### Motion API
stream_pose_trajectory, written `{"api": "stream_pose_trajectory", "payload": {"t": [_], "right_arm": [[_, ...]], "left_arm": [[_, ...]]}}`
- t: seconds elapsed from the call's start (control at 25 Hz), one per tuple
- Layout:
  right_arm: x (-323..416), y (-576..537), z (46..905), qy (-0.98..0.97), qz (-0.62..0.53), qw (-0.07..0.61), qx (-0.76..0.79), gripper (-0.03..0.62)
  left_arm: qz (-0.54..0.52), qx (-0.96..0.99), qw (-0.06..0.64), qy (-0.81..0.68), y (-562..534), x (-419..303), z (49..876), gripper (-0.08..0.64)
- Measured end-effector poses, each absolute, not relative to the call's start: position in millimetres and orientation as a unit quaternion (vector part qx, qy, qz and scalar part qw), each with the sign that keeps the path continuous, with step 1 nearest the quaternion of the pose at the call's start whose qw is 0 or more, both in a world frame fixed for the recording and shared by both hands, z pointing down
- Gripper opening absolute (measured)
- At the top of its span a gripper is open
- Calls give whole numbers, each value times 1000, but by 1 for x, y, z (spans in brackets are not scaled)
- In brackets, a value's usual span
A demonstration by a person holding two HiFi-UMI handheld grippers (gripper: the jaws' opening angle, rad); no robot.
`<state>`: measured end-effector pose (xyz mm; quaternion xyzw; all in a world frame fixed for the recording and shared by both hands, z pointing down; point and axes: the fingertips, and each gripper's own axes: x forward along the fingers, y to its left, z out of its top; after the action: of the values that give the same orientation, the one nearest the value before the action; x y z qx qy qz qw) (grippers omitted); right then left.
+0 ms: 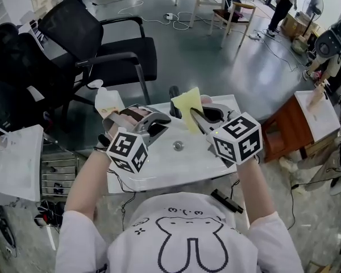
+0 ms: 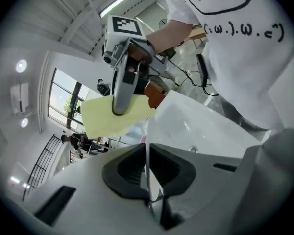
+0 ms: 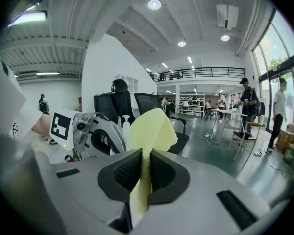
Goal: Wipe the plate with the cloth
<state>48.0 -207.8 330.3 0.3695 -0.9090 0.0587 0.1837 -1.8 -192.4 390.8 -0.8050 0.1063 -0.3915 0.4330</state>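
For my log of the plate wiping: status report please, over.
Left gripper shut on plate edge. Right gripper shut on yellow cloth. Cloth and plate apart, nothing seen between them.

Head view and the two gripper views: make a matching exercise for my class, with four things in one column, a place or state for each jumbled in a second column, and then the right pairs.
Things
1. cloth
2. plate
3. office chair
4. table

Places or states
a. black, on the floor beyond the table
b. edge-on, clamped between the fingers of the left gripper
c. white, under both grippers
d. yellow, pinched between the fingers of the right gripper

Pairs: 1-d, 2-b, 3-a, 4-c
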Motion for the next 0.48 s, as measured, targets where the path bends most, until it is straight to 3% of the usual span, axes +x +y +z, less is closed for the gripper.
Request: {"api": "stream_pose_trajectory", "payload": {"t": [0.48], "right_arm": [[-1,-156,344,-955,-20,255,150,37]], "left_arm": [[-375,-788,481,82,-177,-6,373,25]]}}
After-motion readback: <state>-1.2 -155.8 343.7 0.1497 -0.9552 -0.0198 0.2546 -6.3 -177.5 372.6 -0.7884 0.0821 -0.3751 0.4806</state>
